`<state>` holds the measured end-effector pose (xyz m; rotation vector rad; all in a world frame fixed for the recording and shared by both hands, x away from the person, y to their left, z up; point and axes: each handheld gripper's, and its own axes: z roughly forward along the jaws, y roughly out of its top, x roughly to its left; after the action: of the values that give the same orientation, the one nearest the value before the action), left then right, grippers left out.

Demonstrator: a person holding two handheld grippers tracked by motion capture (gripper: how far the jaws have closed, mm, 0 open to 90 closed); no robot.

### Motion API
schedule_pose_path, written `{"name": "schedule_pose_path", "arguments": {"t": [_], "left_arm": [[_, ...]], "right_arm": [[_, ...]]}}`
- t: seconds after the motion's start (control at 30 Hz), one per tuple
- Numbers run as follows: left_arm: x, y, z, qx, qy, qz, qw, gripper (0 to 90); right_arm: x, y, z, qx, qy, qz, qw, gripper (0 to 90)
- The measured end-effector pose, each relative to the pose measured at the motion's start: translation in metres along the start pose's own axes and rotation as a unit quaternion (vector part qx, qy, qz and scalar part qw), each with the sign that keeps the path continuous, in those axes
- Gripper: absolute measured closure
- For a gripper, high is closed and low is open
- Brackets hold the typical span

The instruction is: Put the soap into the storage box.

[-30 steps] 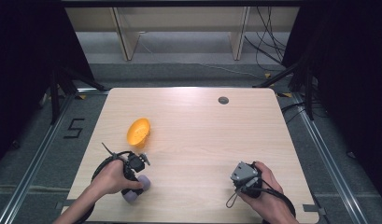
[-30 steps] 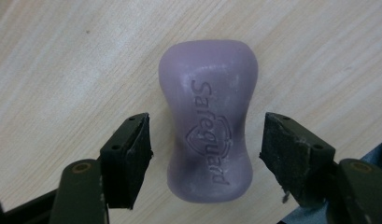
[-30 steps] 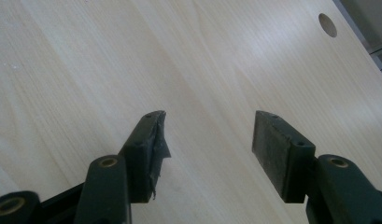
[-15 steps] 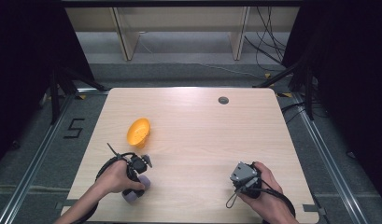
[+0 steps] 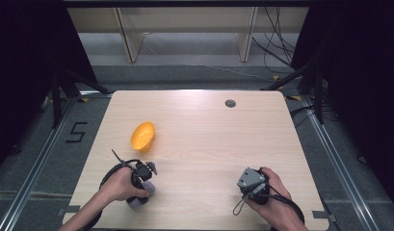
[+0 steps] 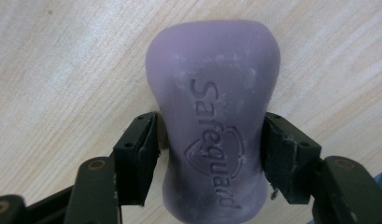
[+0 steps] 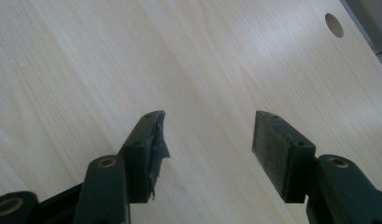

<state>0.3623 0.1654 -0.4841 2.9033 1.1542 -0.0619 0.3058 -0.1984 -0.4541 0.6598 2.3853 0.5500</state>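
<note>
The left gripper [image 6: 209,140] has just been closing, and its pads now press both flanks of the purple soap [image 6: 212,116], which lies flat on the table [image 5: 209,134] near the front edge, a little nearer than the orange bowl [image 5: 142,135]. The right gripper [image 7: 207,140], well apart from the soap, rests released over bare wood.

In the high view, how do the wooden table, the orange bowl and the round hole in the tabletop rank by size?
Largest to smallest:
1. wooden table
2. orange bowl
3. round hole
</note>
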Motion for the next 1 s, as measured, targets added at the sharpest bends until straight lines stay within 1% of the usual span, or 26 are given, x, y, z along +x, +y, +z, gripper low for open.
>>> {"name": "schedule_pose_path", "arguments": {"t": [0.03, 0.07, 0.1, 0.13, 0.2, 0.23, 0.27, 0.3, 0.33, 0.37, 0.4, 0.47, 0.5, 0.53, 0.57, 0.6, 0.63, 0.67, 0.7, 0.73, 0.77, 0.87, 0.9, 0.93, 0.97, 1.0], "left_arm": [[-0.001, 0.0, 0.0, 0.0, -0.001, 0.0, 1.0, 42.5], [-0.001, 0.0, 0.0, 0.0, -0.001, 0.0, 1.0, 43.7], [0.0, 0.001, -0.002, 0.012, -0.005, 0.004, 0.9999, 45.1], [-0.001, 0.0, -0.001, 0.004, -0.001, 0.003, 1.0, 46.6], [-0.002, 0.0, -0.002, 0.003, -0.003, 0.001, 1.0, 47.1], [-0.001, 0.0, -0.002, 0.002, -0.004, 0.002, 1.0, 47.3], [-0.001, -0.001, -0.002, 0.0, -0.004, 0.002, 1.0, 47.3], [-0.001, -0.001, -0.003, 0.003, -0.005, 0.005, 1.0, 47.4], [0.0, -0.002, -0.004, 0.0, -0.007, 0.002, 1.0, 47.8], [0.0, -0.002, -0.004, 0.0, -0.007, 0.002, 1.0, 47.8], [0.0, -0.004, -0.004, -0.012, -0.008, 0.0, 0.9999, 48.0], [0.0, -0.005, -0.004, -0.015, -0.008, -0.001, 0.9999, 48.1], [0.002, -0.006, -0.005, -0.022, -0.004, 0.009, 0.9997, 48.3], [-0.001, -0.007, -0.005, -0.029, -0.012, -0.013, 0.9994, 48.3], [0.001, -0.009, -0.006, -0.035, -0.01, -0.002, 0.9993, 48.4], [0.0, -0.01, -0.007, -0.039, -0.014, -0.006, 0.9991, 48.5], [0.002, -0.012, -0.009, -0.056, -0.011, 0.005, 0.9984, 48.6], [0.002, -0.012, -0.009, -0.056, -0.011, 0.005, 0.9984, 48.6], [0.0, -0.015, -0.01, -0.067, -0.021, -0.012, 0.9975, 48.6], [0.002, -0.017, -0.011, -0.076, -0.019, 0.002, 0.9969, 48.7], [0.002, -0.019, -0.012, -0.082, -0.021, 0.005, 0.9964, 48.8], [0.001, -0.024, -0.013, -0.107, -0.026, -0.003, 0.9939, 48.9], [0.001, -0.028, -0.014, -0.124, -0.032, -0.005, 0.9918, 48.9], [0.001, -0.028, -0.014, -0.124, -0.032, -0.005, 0.9918, 48.9], [0.001, -0.03, -0.014, -0.136, -0.036, -0.012, 0.9899, 49.0], [0.001, -0.032, -0.015, -0.145, -0.039, -0.014, 0.9886, 49.0]], "right_arm": [[0.001, 0.0, 0.0, 0.002, 0.0, 0.005, 1.0, 44.3], [0.001, 0.0, 0.0, 0.001, 0.0, 0.005, 1.0, 44.2], [0.001, 0.0, 0.0, 0.001, -0.001, 0.004, 1.0, 44.3], [0.001, 0.0, 0.0, 0.001, 0.0, 0.001, 1.0, 44.2], [0.0, 0.0, 0.0, 0.0, 0.0, 0.0, 1.0, 44.2], [0.0, 0.0, 0.0, -0.001, 0.0, -0.006, 1.0, 44.2], [0.0, 0.0, 0.0, -0.001, 0.0, -0.006, 1.0, 44.2], [0.0, 0.0, 0.0, -0.001, 0.0, -0.005, 1.0, 44.2], [0.001, 0.0, -0.001, 0.001, 0.0, 0.004, 1.0, 44.2], [0.001, 0.0, -0.001, 0.001, 0.0, 0.004, 1.0, 44.2], [0.0, 0.0, -0.001, 0.0, 0.005, 0.01, 0.9999, 44.2], [0.001, 0.0, -0.001, 0.002, 0.005, 0.011, 0.9999, 44.1], [0.001, 0.0, -0.001, 0.004, 0.003, 0.011, 0.9999, 44.1], [0.001, 0.0, -0.001, 0.004, 0.003, 0.011, 0.9999, 44.1], [0.002, 0.0, -0.001, 0.004, 0.002, 0.01, 0.9999, 44.1], [0.001, 0.0, -0.001, 0.004, 0.003, 0.012, 0.9999, 44.1], [0.001, 0.0, -0.001, 0.003, 0.003, 0.009, 0.9999, 44.1], [0.001, 0.0, -0.001, 0.003, 0.003, 0.009, 0.9999, 44.1], [0.001, 0.0, -0.001, 0.003, 0.003, 0.009, 0.9999, 44.1], [0.001, 0.0, -0.001, 0.003, 0.003, 0.009, 0.9999, 44.1], [0.001, 0.0, -0.001, 0.002, 0.005, 0.011, 0.9999, 44.1], [0.001, 0.0, -0.001, 0.002, 0.004, 0.009, 0.9999, 44.1], [0.001, 0.0, -0.001, 0.001, 0.004, 0.009, 0.9999, 44.1], [0.0, 0.0, -0.001, 0.001, 0.003, 0.007, 1.0, 44.1], [0.001, 0.0, -0.001, 0.001, 0.002, 0.01, 0.9999, 44.1], [0.001, 0.0, -0.001, 0.002, 0.003, 0.01, 0.9999, 44.1]]}}
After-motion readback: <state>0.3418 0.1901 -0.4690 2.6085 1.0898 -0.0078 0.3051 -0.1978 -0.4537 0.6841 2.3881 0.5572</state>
